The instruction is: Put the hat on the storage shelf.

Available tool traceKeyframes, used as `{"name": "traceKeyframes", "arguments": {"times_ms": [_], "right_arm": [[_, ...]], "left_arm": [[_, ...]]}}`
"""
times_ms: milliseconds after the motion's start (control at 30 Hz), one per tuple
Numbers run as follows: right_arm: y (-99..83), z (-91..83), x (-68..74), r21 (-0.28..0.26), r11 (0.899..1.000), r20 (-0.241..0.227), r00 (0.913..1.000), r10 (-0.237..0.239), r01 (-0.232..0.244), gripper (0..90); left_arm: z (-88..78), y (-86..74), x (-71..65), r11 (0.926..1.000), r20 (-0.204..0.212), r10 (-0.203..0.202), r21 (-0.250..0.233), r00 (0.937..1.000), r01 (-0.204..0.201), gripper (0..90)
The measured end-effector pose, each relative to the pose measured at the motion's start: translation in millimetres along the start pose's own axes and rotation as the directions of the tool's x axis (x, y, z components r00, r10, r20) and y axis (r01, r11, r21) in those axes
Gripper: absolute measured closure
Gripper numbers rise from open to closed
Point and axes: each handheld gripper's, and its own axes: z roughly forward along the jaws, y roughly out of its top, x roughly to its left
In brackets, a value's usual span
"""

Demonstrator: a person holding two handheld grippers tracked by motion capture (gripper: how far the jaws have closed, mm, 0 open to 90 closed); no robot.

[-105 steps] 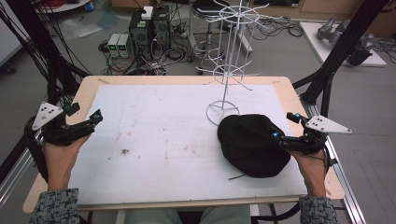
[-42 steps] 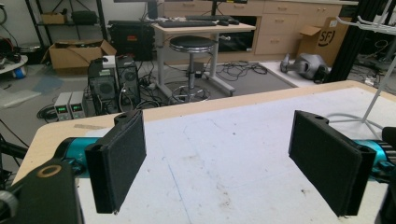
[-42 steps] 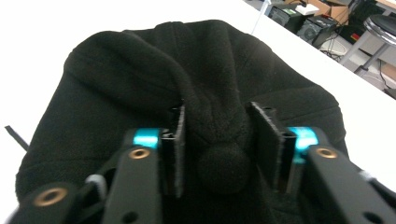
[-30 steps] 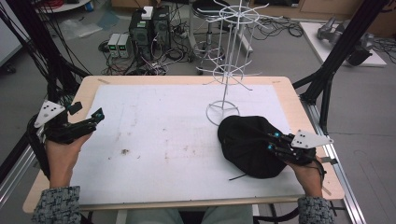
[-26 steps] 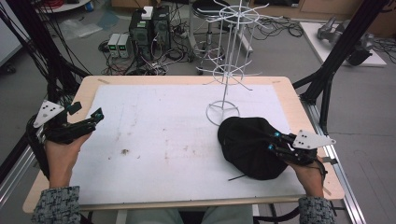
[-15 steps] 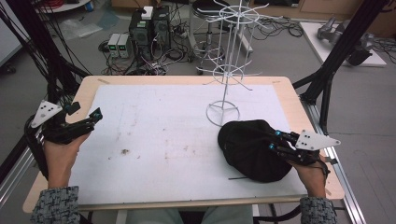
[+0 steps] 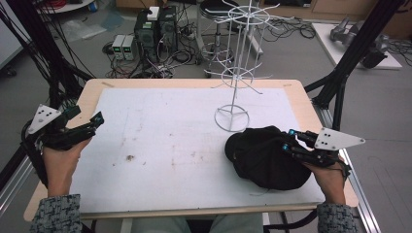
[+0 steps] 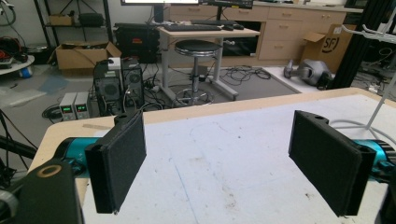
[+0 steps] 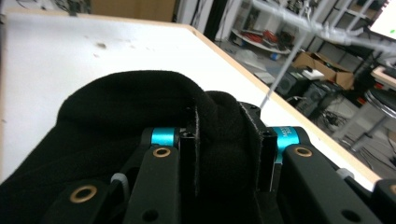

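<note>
Black cap (image 7: 266, 158) sits lower right of the high view, on the white table (image 7: 160, 126) just below the wire rack (image 7: 233, 77) base. Right gripper (image 7: 287, 141) is clamped on a fold of its cloth, so the grab looks done; lift and hanging on the rack are left. Left gripper (image 7: 96, 118) waits at left edge, jaws apart, empty.
</note>
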Motion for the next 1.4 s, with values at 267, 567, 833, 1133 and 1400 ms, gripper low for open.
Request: {"name": "traceKeyframes", "arguments": {"times_ms": [267, 567, 833, 1133, 1400], "right_arm": [[48.1, -14.2, -14.4, -0.060, 0.998, -0.052, 0.9987, 0.002, -0.005, 71.1], [81.4, -25.9, -27.2, -0.075, 0.997, -0.089, 0.9959, -0.015, 0.008, 71.0], [115.5, -37.9, -35.2, -0.106, 0.994, -0.112, 0.9929, -0.038, 0.027, 71.0], [162.9, -42.4, -43.5, -0.142, 0.987, -0.123, 0.9879, -0.095, 0.078, 71.0], [190.8, -41.1, -47.4, -0.174, 0.978, -0.123, 0.9831, -0.135, 0.113, 71.0]], "left_arm": [[-1.8, 1.2, 0.3, 1.0000, -0.001, 0.000, -0.007, 1.0000, 0.000, 19.1], [-2.9, 1.4, 1.4, 0.9999, -0.005, -0.005, -0.014, 1.0000, 0.005, 19.1], [-2.9, 2.1, 0.4, 0.9998, -0.001, -0.007, -0.016, 1.0000, 0.007, 19.1], [-2.6, 1.8, 0.5, 0.9999, 0.002, -0.008, -0.014, 1.0000, 0.008, 19.1], [-3.3, 1.8, 1.8, 0.9998, 0.000, -0.011, -0.015, 0.9999, 0.011, 19.1]]}}
